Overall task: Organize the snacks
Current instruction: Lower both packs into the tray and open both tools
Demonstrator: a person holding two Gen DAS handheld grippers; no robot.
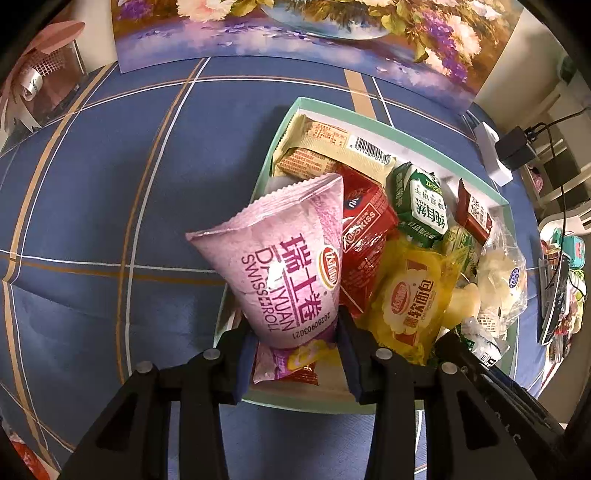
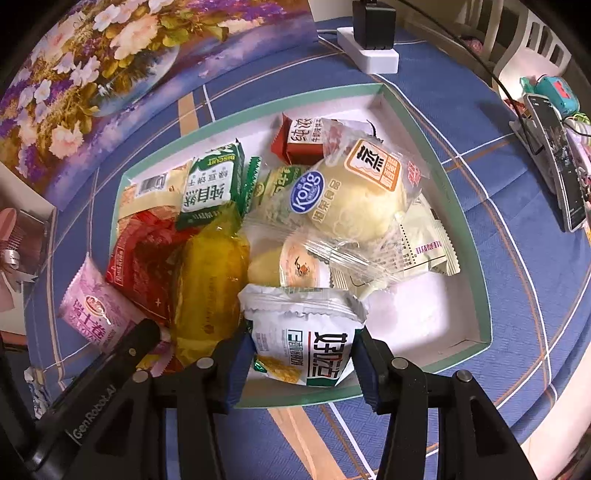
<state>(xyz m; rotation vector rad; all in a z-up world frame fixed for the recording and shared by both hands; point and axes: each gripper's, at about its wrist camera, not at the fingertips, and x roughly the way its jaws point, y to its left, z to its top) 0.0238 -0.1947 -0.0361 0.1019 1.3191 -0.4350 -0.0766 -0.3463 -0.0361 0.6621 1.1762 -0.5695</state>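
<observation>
A shallow box with a teal rim (image 1: pixel 369 122) (image 2: pixel 476 266) lies on the blue checked cloth and holds several wrapped snacks. My left gripper (image 1: pixel 295 350) is shut on a pink Swiss roll packet (image 1: pixel 284 262), held upright over the box's near left corner; the packet also shows in the right wrist view (image 2: pixel 96 314). My right gripper (image 2: pixel 301 363) is shut on a white and green snack packet (image 2: pixel 303 332), held over the box's near edge. Red (image 1: pixel 365 240), yellow (image 1: pixel 410 295) and green (image 1: pixel 417 203) packets lie in the box beside them.
A flower painting (image 1: pixel 295 33) leans at the back of the table. A white power strip with a black adapter (image 2: pixel 373 40) lies behind the box. A phone on a stand (image 2: pixel 554 162) is at the right. A pink gift box (image 1: pixel 44 74) stands at the far left.
</observation>
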